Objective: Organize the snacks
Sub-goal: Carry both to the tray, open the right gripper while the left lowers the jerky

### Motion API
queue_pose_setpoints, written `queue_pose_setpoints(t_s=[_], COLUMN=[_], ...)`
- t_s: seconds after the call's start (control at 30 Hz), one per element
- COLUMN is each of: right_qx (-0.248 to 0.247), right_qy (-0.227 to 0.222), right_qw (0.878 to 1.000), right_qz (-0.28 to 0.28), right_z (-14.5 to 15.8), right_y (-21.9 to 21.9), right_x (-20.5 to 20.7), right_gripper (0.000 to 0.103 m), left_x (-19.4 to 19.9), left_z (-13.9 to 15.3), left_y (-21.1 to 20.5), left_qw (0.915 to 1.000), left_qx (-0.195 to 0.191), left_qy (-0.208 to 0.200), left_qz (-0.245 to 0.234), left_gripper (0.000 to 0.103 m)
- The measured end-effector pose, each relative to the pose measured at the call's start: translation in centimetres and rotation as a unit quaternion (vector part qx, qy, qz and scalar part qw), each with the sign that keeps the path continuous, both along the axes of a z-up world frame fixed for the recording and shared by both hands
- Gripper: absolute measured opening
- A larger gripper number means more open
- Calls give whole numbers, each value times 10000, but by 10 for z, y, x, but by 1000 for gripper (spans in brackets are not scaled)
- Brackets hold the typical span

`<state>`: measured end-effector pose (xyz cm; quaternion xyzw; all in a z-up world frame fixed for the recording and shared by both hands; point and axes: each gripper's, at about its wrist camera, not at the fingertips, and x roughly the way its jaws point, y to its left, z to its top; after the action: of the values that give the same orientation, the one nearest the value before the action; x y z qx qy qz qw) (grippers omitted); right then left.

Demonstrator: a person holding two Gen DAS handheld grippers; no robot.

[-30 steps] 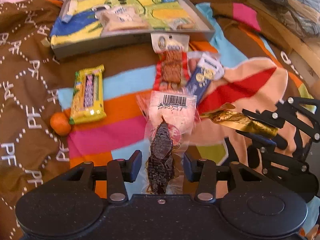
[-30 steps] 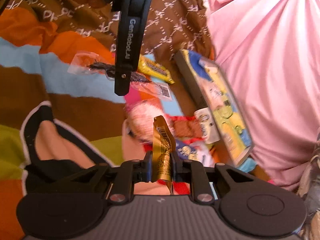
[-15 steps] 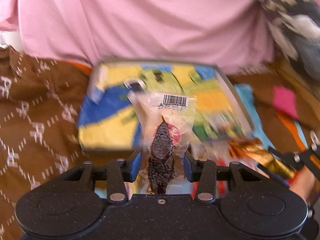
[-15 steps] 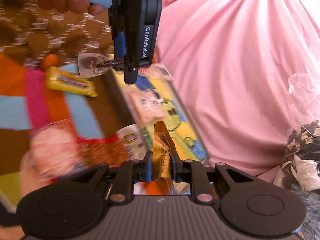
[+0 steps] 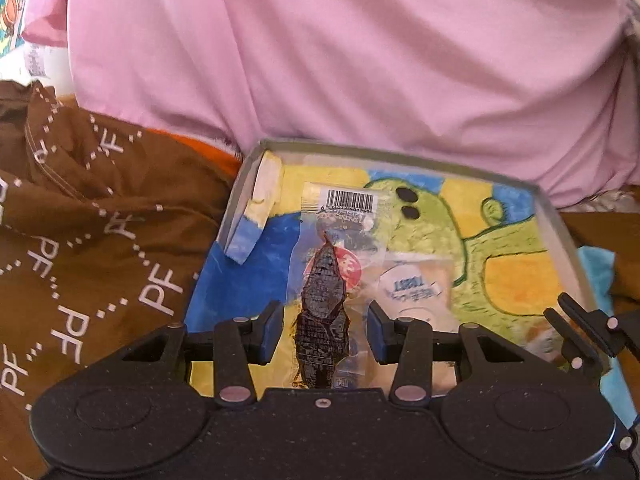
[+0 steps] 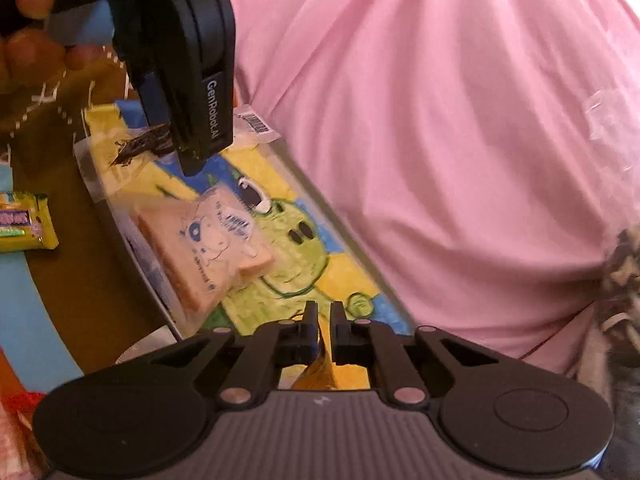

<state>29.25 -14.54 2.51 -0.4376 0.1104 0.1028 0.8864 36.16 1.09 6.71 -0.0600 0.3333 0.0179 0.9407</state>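
Note:
A grey-rimmed tray (image 5: 516, 280) with a green cartoon picture lies against a pink cloth. My left gripper (image 5: 325, 332) hangs over the tray's left half, shut on a clear barcoded packet (image 5: 324, 292) holding a dark dried snack. In the right wrist view, the same packet (image 6: 140, 144) sticks out sideways from the left gripper (image 6: 192, 152). My right gripper (image 6: 324, 320) is over the tray's (image 6: 348, 272) near right part, shut on a gold wrapper (image 6: 318, 372), which is mostly hidden behind the fingers. A pale biscuit packet (image 6: 208, 248) lies in the tray.
A yellow candy bar (image 6: 24, 220) lies on the striped blanket left of the tray. A person's hand (image 6: 28, 36) holds the left gripper. Brown patterned cloth (image 5: 100, 240) is bunched left of the tray, and the pink cloth (image 5: 360, 60) rises behind it. A small yellow-blue piece (image 5: 260, 208) leans in the tray's left corner.
Both grippers rose from the blanket and moved forward over the tray, each carrying its packet. The gold wrapper now shows lower between the right fingers.

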Motion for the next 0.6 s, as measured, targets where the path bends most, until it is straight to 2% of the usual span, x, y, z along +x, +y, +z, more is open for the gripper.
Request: queue_pose_setpoints(t_s=[0.13, 0.27, 0.33, 0.4, 0.43, 0.5, 0.53, 0.6], right_qx=[151, 432, 611, 858, 979, 1170, 1279, 1504], right_qy=[261, 337, 386, 445, 460, 472, 475, 474], right_qw=[9995, 9984, 9972, 9951, 9939, 9918, 9904, 9872], right_qz=[-86, -151, -168, -203, -217, -215, -215, -228], right_z=[-9, -8, -4, 0, 2, 6, 8, 12], right_y=[0, -4, -7, -11, -13, -17, -19, -24], right_x=[8, 14, 16, 17, 15, 11, 8, 1], right_gripper=[9, 19, 32, 50, 54, 70, 73, 84], left_x=[7, 11, 12, 13, 12, 10, 8, 3], left_z=[-10, -15, -16, -16, -16, -16, -16, -14], left_y=[1, 2, 2, 1, 1, 1, 2, 2], left_qw=[10000, 9999, 9998, 9998, 9997, 9996, 9996, 9996], left_qx=[9, -42, -30, -20, -37, -85, -114, -141], left_qy=[87, 156, 188, 213, 229, 258, 270, 244], left_qz=[21, 38, 30, 27, 25, 37, 39, 10], left_gripper=[46, 47, 47, 47, 47, 48, 48, 54])
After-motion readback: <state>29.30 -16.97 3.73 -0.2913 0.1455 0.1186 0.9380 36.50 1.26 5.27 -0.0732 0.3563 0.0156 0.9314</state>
